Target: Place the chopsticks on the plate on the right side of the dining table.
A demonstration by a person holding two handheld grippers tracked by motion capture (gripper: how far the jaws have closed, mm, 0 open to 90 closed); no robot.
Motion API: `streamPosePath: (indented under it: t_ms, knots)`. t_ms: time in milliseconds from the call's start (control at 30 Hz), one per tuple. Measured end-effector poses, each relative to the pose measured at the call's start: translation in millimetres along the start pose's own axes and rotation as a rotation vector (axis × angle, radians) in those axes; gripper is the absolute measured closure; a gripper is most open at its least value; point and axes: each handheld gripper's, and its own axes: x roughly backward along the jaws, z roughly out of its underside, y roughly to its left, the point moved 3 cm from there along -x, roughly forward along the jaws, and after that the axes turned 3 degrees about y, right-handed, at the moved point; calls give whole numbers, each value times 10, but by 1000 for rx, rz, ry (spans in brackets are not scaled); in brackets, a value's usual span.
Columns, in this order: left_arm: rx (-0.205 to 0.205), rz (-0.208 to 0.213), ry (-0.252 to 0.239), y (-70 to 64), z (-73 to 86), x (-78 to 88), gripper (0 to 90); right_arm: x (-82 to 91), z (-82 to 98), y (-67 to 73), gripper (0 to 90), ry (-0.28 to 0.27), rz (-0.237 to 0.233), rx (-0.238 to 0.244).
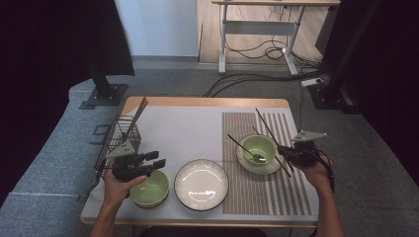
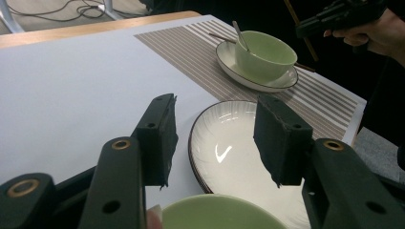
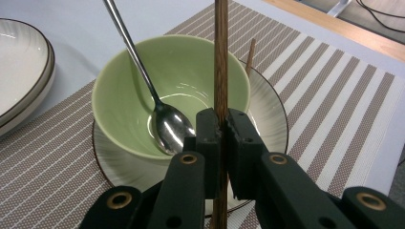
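Observation:
My right gripper (image 3: 221, 129) is shut on a brown chopstick (image 3: 220, 57) that stands upright between its pads, just in front of a green bowl (image 3: 124, 95). That bowl sits on a white saucer (image 3: 267, 109) and holds a metal spoon (image 3: 167, 124). A second chopstick (image 3: 250, 52) lies behind the saucer. In the high view the right gripper (image 1: 284, 150) is at the bowl's (image 1: 259, 149) right side. My left gripper (image 1: 148, 165) is open and holds nothing, hovering over another green bowl (image 1: 149, 188). Its open pads (image 2: 165, 138) frame a white plate (image 2: 229, 157).
A striped placemat (image 1: 262, 192) covers the table's right half. A black wire basket (image 1: 118, 138) with several chopsticks stands at the left edge. The white plate (image 1: 201, 183) lies at the front centre. Beyond the table are a desk and floor cables (image 1: 257, 52).

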Motion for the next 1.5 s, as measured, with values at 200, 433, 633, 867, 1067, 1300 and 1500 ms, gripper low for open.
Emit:
streamPosePath:
  t_ms: [200, 433, 633, 867, 1067, 1300, 1500]
  knots:
    - [-1, -3, -3, 4, -1, 11, 500, -44, 44, -41, 847, 7, 13, -18]
    - [0, -10, -10, 22, -3, 52, 500, -96, 85, -81, 847, 29, 29, -31]
    - [5, -11, -15, 37, -1, 80, 500, -150, 125, -102, 847, 45, 29, -43]
    - [8, -13, -21, 49, -3, 107, 500, -212, 183, -140, 847, 63, 33, -60]
    - [8, -15, -23, 53, -1, 115, 500, -262, 233, -162, 846, 83, 33, -73]
    - [9, -18, -26, 56, 1, 117, 501, -316, 286, -187, 847, 99, 38, -86]
    - [9, -17, -25, 59, 4, 113, 501, -351, 308, -196, 846, 106, 40, -93]
